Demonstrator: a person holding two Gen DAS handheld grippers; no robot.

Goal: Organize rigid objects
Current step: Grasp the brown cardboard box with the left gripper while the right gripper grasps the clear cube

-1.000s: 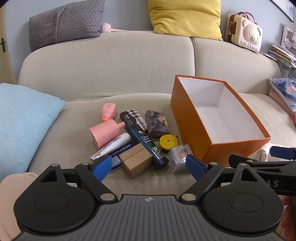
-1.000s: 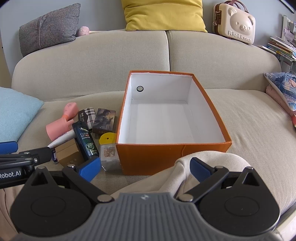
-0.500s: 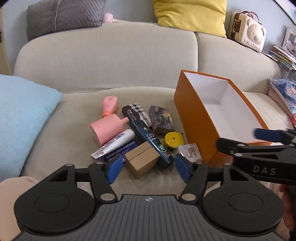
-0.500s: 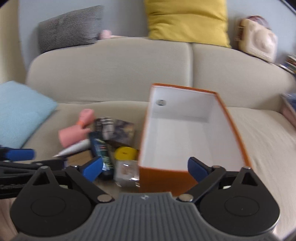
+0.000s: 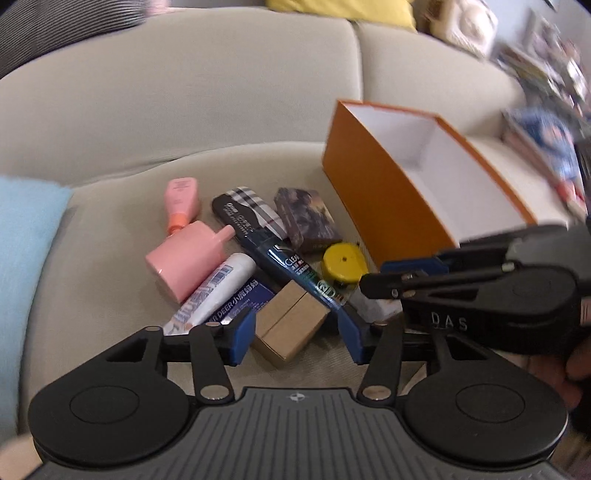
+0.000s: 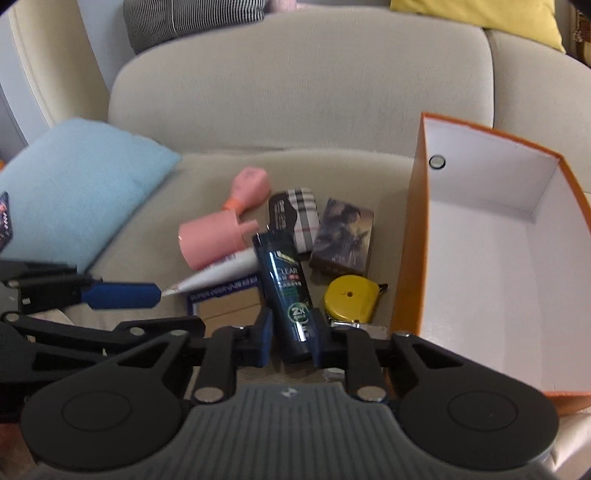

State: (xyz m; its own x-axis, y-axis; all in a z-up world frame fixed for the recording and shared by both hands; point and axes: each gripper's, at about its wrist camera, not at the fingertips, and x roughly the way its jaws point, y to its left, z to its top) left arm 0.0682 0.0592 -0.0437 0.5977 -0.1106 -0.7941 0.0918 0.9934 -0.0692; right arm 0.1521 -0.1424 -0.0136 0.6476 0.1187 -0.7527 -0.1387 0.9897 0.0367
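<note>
A pile of small objects lies on the beige sofa seat beside an open orange box (image 5: 384,192) (image 6: 410,258) with a white inside. My left gripper (image 5: 295,332) is open, its blue pads either side of a brown cardboard box (image 5: 291,325). My right gripper (image 6: 291,345) has its pads closed on the bottom end of a dark Clear shampoo bottle (image 6: 286,291) (image 5: 295,266). Around lie a pink bottle (image 5: 184,254), a white tube (image 5: 214,291), a yellow tape measure (image 5: 343,262) (image 6: 351,299), a plaid case (image 6: 295,218) and a picture box (image 6: 343,236).
A light blue cushion (image 6: 77,184) lies at the left of the seat. The sofa backrest (image 6: 295,85) rises behind the pile, with a checked pillow (image 6: 192,18) and a yellow pillow (image 6: 480,14) on top. Clutter stands far right (image 5: 546,74).
Both grippers moved forward and down into the pile. The left narrowed around the cardboard box. The right swung left from the orange box and closed on the shampoo bottle.
</note>
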